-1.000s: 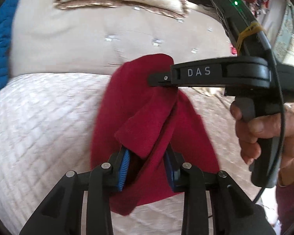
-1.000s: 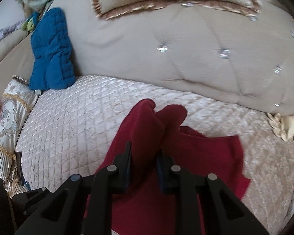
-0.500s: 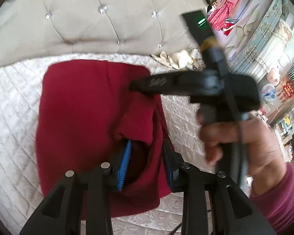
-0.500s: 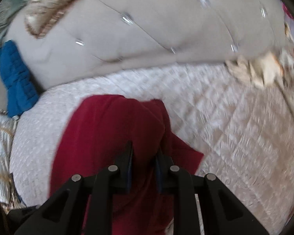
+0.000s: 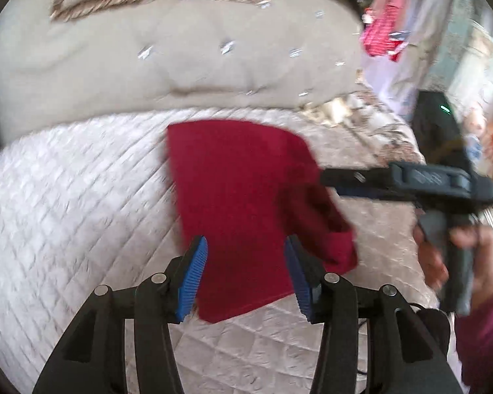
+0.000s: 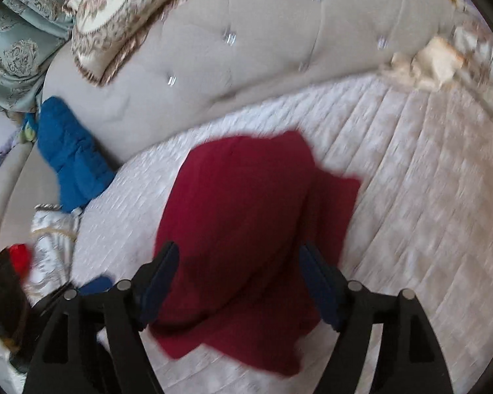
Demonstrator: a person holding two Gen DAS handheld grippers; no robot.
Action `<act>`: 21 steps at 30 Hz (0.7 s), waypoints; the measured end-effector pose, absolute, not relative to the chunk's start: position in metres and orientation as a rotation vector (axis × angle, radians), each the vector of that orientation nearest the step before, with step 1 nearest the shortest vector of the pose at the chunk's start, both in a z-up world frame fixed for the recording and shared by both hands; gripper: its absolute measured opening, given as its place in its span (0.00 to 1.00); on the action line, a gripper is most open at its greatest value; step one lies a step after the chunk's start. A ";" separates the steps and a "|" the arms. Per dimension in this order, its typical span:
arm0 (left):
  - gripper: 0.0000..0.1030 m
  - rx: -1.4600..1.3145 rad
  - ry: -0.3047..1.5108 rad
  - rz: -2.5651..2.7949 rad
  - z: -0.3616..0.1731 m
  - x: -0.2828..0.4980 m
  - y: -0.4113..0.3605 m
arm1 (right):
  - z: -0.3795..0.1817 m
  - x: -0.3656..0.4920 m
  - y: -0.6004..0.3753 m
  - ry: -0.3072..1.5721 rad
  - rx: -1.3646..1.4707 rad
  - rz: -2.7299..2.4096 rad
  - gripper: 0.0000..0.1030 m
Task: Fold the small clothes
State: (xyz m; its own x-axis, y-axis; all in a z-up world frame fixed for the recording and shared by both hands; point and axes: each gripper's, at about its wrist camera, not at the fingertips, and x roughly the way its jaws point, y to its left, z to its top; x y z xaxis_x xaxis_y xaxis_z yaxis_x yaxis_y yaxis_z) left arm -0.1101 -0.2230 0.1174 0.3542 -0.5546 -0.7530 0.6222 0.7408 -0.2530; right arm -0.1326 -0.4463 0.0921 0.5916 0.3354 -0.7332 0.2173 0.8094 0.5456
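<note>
Quilted cream bedspread (image 6: pixel 410 170) under a tufted beige headboard (image 6: pixel 246 49), patterned pillow (image 6: pixel 121 16) propped on top, blue padded garment (image 6: pixel 69 154) off to the left. Mid-bed, just short of the headboard: red garment (image 5: pixel 240 190), doubled over, one layer flat, a cuffed sleeve or corner sticking out at its right edge. Left gripper (image 5: pixel 246 272) just opened, blue pads clear of the cloth below. Right gripper (image 6: pixel 240 279) just opened too, jaws wide, nothing pinched. Judged: one fold laid and let go; loose right flap not yet tucked, another fold and some smoothing probably left.
</note>
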 end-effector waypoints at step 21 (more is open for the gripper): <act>0.26 0.161 1.008 -0.696 0.075 -0.126 -0.239 | 0.069 -0.189 -0.437 0.925 0.498 0.004 0.24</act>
State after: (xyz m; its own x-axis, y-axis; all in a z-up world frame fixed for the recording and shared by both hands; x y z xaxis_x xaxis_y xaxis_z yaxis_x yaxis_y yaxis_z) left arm -0.1265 -0.2388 0.0751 0.3408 -0.4606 -0.8196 0.6030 0.7759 -0.1853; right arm -0.1887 -0.4372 0.0687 0.6097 0.2134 -0.7633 0.2068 0.8869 0.4131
